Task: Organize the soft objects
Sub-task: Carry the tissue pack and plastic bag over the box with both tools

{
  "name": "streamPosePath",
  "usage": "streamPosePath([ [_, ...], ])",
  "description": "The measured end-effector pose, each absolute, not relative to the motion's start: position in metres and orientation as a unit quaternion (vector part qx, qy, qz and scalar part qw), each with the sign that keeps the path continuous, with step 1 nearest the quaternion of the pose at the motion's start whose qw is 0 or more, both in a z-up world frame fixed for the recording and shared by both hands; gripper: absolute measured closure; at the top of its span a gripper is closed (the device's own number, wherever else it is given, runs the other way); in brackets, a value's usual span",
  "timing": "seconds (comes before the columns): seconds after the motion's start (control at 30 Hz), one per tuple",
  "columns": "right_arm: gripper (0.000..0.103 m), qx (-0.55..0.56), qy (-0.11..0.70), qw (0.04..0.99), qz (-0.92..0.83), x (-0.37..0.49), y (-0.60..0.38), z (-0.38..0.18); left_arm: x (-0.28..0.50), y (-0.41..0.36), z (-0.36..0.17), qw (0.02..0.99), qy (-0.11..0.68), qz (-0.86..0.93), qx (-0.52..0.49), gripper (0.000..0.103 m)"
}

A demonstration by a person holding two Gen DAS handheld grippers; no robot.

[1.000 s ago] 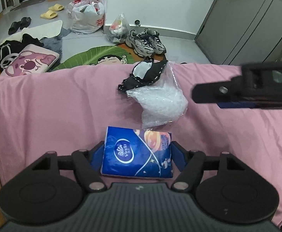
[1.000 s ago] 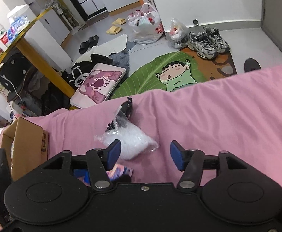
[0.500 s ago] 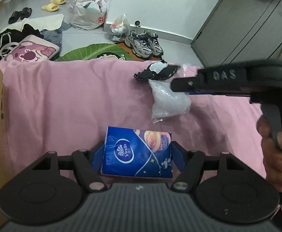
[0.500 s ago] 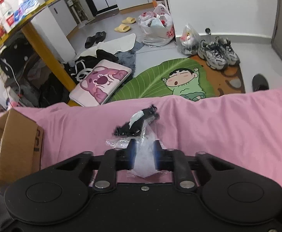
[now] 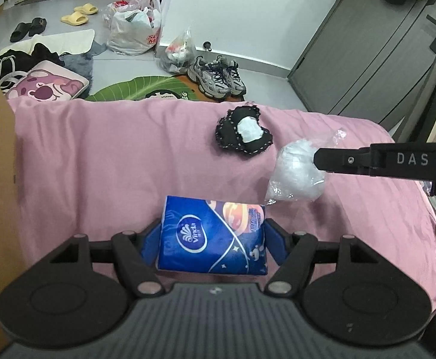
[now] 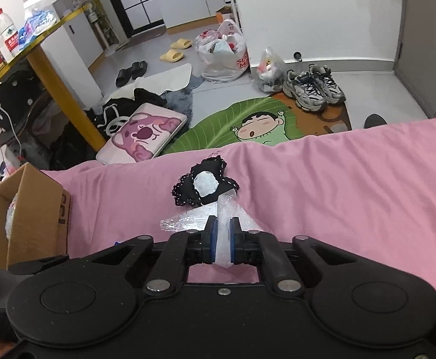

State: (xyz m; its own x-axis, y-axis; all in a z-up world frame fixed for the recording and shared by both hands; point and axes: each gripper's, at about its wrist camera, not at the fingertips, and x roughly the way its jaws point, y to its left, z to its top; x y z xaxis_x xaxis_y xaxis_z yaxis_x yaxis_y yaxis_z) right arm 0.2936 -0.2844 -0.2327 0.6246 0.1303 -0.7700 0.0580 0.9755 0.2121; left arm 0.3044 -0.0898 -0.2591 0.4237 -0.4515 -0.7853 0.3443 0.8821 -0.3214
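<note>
A bed under a pink sheet (image 6: pixel 352 185) fills the near ground, and everything else lies beyond its far edge. Just past that edge a green leaf-shaped rug (image 6: pixel 248 119) with a cartoon child rests on the pale grey floor (image 6: pixel 367 89). Grey sneakers (image 6: pixel 313 89) stand on the rug's far right end, with stuffed plastic bags (image 6: pixel 224 51) beyond it against the white wall (image 6: pixel 322 9). Left of the rug lie a pink bear cushion (image 6: pixel 143 134) and dark clothes. Further left stands a yellow-legged table (image 6: pixel 59 86) bearing a water bottle (image 6: pixel 7 36). Yellow slippers (image 6: pixel 176 49) and black slippers (image 6: pixel 131 71) lie further back. A grey wardrobe (image 5: pixel 367 59) stands right of the rug.
</note>
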Motion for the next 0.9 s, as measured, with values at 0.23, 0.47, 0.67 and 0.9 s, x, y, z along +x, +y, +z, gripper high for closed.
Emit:
streamPosePath([
  [0.23,0.094,0.136,0.411,0.901,0.028,0.281,-0.281,-0.218,0.287,-0.083,-0.232,0.859,0.447,-0.245,-0.057,0.033],
  [0.47,0.094,0.142,0.38,0.913,0.04,0.266,-0.267,-0.204,0.273,-0.072,-0.207,0.877,0.414,-0.238,-0.05,0.033],
  [0.67,0.094,0.157,0.358,0.919,0.051,0.258,-0.258,-0.19,0.257,-0.051,-0.183,0.893,0.384,-0.229,-0.045,0.033],
  [0.9,0.094,0.166,0.339,0.923,0.074,0.251,-0.242,-0.181,0.249,-0.022,-0.165,0.905,0.372,-0.202,-0.045,0.033],
])
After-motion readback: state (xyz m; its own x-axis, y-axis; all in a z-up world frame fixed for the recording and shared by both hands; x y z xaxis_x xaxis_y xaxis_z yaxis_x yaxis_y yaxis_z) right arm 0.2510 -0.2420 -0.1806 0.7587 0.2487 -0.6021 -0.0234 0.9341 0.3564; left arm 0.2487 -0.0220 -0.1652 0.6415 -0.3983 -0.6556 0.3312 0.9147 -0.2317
